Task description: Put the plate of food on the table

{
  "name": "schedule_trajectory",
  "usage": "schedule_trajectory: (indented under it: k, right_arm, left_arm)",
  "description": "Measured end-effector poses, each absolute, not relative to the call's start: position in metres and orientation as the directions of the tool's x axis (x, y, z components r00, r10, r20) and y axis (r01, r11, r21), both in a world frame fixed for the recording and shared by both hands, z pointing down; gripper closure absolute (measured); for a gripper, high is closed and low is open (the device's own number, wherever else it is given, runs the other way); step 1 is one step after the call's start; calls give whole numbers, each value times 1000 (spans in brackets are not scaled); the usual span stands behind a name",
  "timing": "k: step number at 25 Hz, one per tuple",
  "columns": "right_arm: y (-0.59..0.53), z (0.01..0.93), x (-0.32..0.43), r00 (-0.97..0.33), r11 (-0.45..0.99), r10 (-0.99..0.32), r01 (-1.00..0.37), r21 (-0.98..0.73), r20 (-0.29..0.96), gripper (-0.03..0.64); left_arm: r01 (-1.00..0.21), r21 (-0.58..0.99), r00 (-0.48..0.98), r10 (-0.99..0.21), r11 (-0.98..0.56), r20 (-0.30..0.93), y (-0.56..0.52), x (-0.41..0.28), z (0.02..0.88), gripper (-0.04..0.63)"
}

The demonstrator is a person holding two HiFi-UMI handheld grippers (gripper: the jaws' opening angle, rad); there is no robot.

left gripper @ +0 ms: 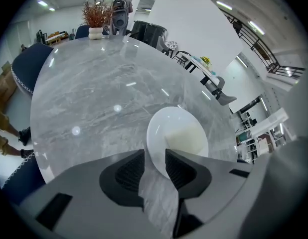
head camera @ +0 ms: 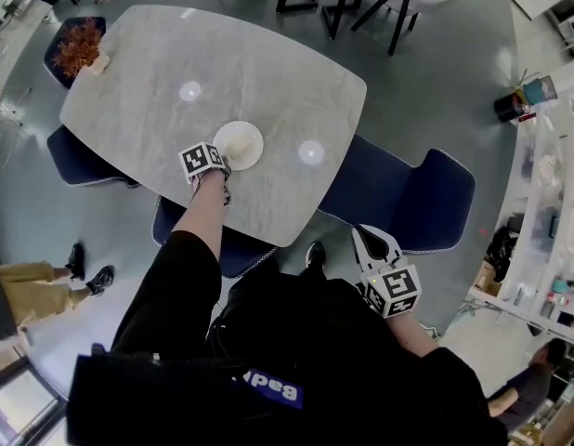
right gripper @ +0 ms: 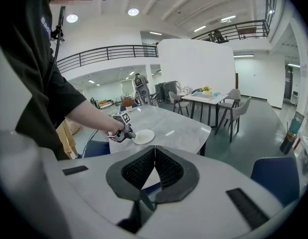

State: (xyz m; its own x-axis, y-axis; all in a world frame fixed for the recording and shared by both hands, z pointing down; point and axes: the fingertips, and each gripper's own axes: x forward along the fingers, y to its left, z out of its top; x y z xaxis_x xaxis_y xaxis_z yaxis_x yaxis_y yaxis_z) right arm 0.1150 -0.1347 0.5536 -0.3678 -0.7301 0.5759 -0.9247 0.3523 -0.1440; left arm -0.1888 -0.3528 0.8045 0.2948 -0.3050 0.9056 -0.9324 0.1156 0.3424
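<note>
A white plate (head camera: 239, 144) with a pale cream portion of food (left gripper: 186, 136) lies flat on the grey marble table (head camera: 268, 72), near its front edge. My left gripper (head camera: 222, 166) reaches down to the plate's near rim. In the left gripper view the plate (left gripper: 176, 128) has its rim in the gap of the left gripper (left gripper: 155, 156), whose jaws stand apart and do not press it. My right gripper (head camera: 361, 233) hangs off the table over the floor; its jaws (right gripper: 155, 151) meet with nothing between them. The right gripper view shows the left gripper (right gripper: 125, 132) at the plate (right gripper: 143, 136).
A rust-coloured plant in a white pot (head camera: 80, 46) stands at the table's far left corner. Dark blue chairs (head camera: 426, 193) ring the table, one (head camera: 241, 249) tucked under its near edge. Another person's feet (head camera: 87, 272) are on the floor at left. Shelving (head camera: 547, 212) lines the right side.
</note>
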Motion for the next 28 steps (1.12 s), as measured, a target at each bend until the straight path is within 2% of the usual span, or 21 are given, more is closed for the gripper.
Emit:
schedule_trajectory:
  k: [5, 10, 17, 24, 28]
  right_arm:
    - [-133, 559, 114, -405, 385, -725, -909, -161, 557, 606]
    - [-139, 555, 104, -458, 430, -722, -884, -182, 518, 606]
    - [-147, 547, 83, -549, 521, -695, -829, -201, 464, 606]
    - [-146, 538, 59, -634, 616, -642, -761, -203, 432, 606]
    - [-149, 534, 52, -668, 647, -617, -732, -215, 415, 606]
  left_arm:
    - [-917, 369, 304, -336, 150, 892, -340, -196, 793, 476]
    - [-875, 454, 354, -419, 167, 836, -323, -194, 766, 477]
    - [-853, 521, 442, -549, -13, 709, -287, -172, 703, 477]
    - [-820, 540, 535, -595, -192, 600, -219, -139, 651, 480]
    - [-801, 526, 561, -663, -284, 496, -193, -128, 606, 539]
